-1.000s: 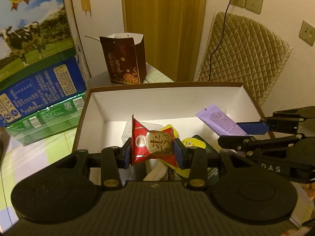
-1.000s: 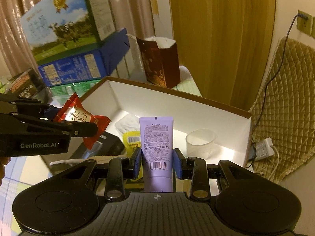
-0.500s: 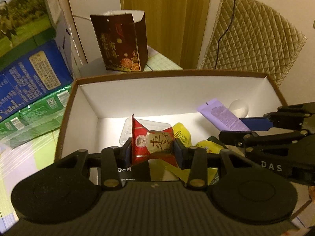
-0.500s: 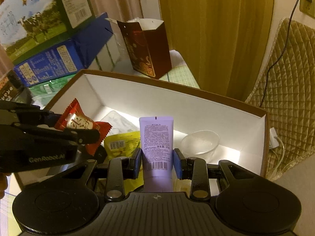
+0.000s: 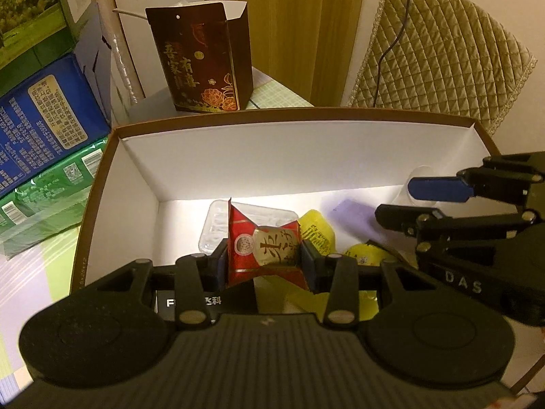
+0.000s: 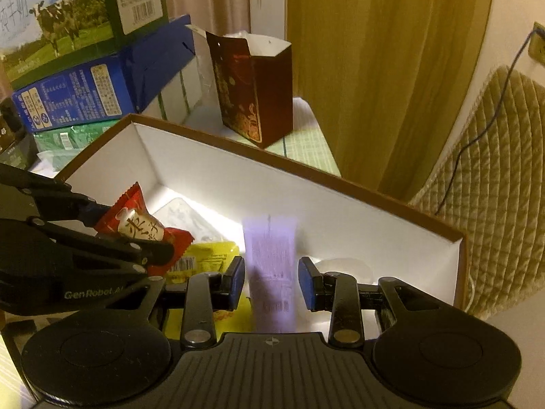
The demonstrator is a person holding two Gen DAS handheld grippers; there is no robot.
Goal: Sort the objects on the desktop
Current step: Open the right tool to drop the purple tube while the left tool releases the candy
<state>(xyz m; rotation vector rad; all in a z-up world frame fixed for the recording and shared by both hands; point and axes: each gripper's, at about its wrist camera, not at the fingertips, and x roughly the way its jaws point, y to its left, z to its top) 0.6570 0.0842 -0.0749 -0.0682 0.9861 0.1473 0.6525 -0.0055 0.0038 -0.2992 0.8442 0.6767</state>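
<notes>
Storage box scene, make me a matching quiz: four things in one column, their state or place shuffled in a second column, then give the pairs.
Things:
1. red snack packet
2. purple tube
3. dark red gift bag
4. clear cup

States or places:
A. stands upright on the table behind the box
B. blurred, loose between the open jaws of the right gripper
C. clamped in the left gripper
D. inside the box near its right end

Pairs: 1-C, 2-B, 3-A, 4-D

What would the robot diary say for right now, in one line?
left claw: shut on snack | right claw: open, tube blurred between its pads | both over box
</notes>
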